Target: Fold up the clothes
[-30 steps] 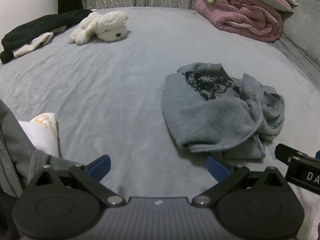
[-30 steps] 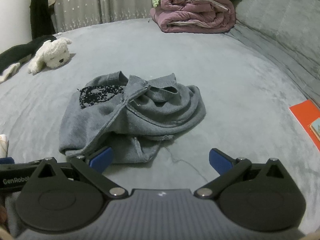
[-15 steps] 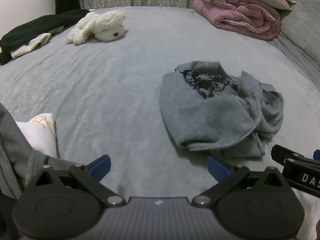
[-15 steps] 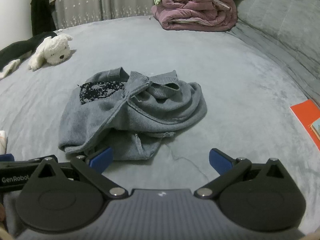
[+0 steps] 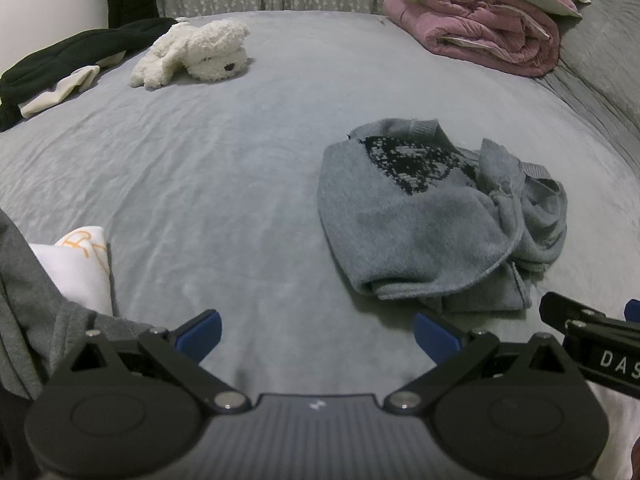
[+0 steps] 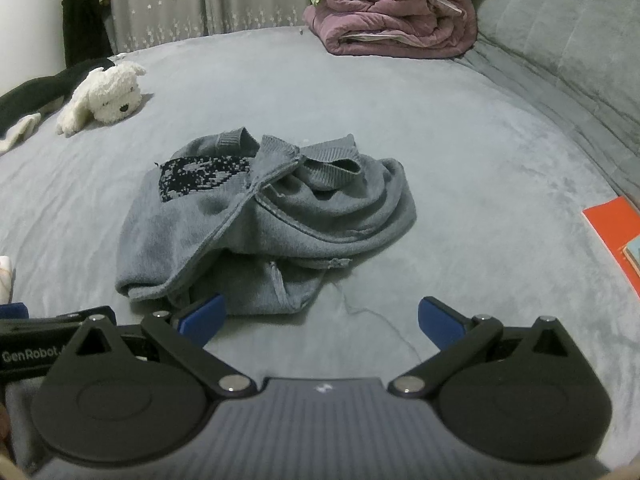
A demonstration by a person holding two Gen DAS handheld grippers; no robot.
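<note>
Right now both tools hang empty with their blue-tipped jaws spread wide: the left gripper (image 5: 316, 330) and the right gripper (image 6: 320, 316) sit at the near edge of the crumpled grey knit sweater with a dark patterned panel (image 6: 260, 224), which lies bunched on the grey velvety bedspread (image 5: 200, 168). Because layers overlap at that near hem, a pinch could catch two thicknesses or the loose thread (image 6: 384, 324) beside it, dragging the heap instead of spreading it.

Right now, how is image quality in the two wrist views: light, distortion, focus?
Left wrist: dim, flat light, strong fisheye bowing of the bed, dark corners, sweater reasonably sharp. Right wrist: same dimness and bowing, soft shadow under the sweater, slight softness toward the edges, no glare.
</note>
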